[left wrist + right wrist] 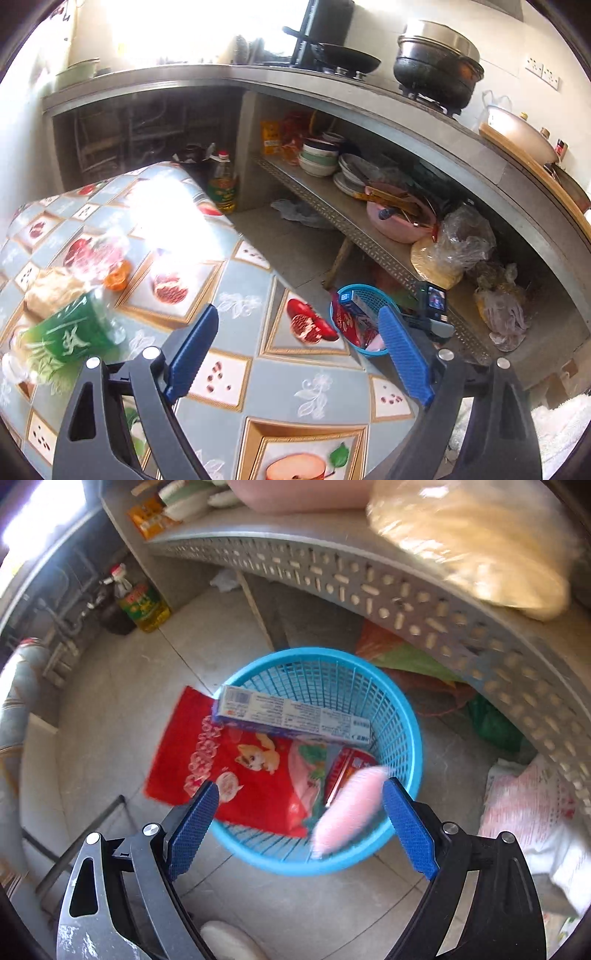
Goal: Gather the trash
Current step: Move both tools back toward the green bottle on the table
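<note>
Two grippers were at work, and neither had anything in its grasp. The right gripper (299, 823) hung pointing steeply down over the blue basket (404, 701) on the tiled floor, its blue pads spread wide. A blurred pink object (347, 808) sat between and just beyond them, over the near rim; it looked to me like a piece just let go, though I could not tell whether it was touching the rim or falling free. Inside the basket lay a long white-and-blue carton (291, 716), propped across the far side, and a red snack bag (236, 764) that spilled out over the left rim onto the floor.

Over at the table, the left gripper (299, 350) also stood wide open and empty above the fruit-patterned tablecloth (306, 384). To its left, still on the cloth, were a green packet (70, 332), an orange peel (117, 275) and some crumpled clear wrapping (55, 291), all rather blurred.

By my judgement the step in hand was a drop into the basket by the right, with the left heading back for more. Next the left would need to swing toward the green packet, settle its pads either side of it and close, then carry it across to the basket beside the table's edge.
</note>
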`<state>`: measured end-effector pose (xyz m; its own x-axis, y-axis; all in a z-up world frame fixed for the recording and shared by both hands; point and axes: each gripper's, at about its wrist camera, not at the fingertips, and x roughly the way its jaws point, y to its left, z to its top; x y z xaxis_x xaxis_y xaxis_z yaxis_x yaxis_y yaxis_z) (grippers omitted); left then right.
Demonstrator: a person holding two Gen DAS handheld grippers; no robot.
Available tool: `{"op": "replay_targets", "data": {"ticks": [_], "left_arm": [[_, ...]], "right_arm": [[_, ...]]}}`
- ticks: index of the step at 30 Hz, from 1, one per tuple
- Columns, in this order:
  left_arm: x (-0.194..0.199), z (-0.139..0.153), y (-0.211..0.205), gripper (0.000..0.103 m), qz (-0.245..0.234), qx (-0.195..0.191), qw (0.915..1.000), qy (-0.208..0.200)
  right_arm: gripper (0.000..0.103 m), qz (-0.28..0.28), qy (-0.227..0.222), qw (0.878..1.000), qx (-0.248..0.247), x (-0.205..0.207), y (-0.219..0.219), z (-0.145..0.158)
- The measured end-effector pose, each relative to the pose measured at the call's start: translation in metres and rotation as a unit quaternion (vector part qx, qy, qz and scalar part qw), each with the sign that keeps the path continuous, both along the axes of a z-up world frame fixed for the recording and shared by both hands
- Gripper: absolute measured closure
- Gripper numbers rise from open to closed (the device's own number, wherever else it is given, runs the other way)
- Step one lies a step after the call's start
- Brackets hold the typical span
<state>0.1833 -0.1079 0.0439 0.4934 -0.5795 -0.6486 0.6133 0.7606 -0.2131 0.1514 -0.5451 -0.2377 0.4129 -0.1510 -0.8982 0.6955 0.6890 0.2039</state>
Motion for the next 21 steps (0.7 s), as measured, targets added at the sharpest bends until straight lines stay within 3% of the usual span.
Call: {"op": "replay_targets", "data": {"ticks": [7, 13, 21], "left_arm": [[0.0, -0.006, 0.038, 0.015, 0.023, -0.033, 0.9992, 0.005], [-0.009, 0.001, 0.062, 0.012, 0.035, -0.054, 0.9979, -0.003], [-0.027, -0.001, 0.099, 0.008, 0.07, -0.06, 0.9956, -0.018]], "right_arm": [[0.017, 0.027, -0.043, 0.998, -0.038, -0.041, 0.048, 0.062], [0.014, 0.047, -0.088, 0.992, -0.082, -0.069, 0.089, 0.14], [0.008, 0.1, -0.137, 0.985, -0.044, -0.079, 0.136, 0.215]]}}
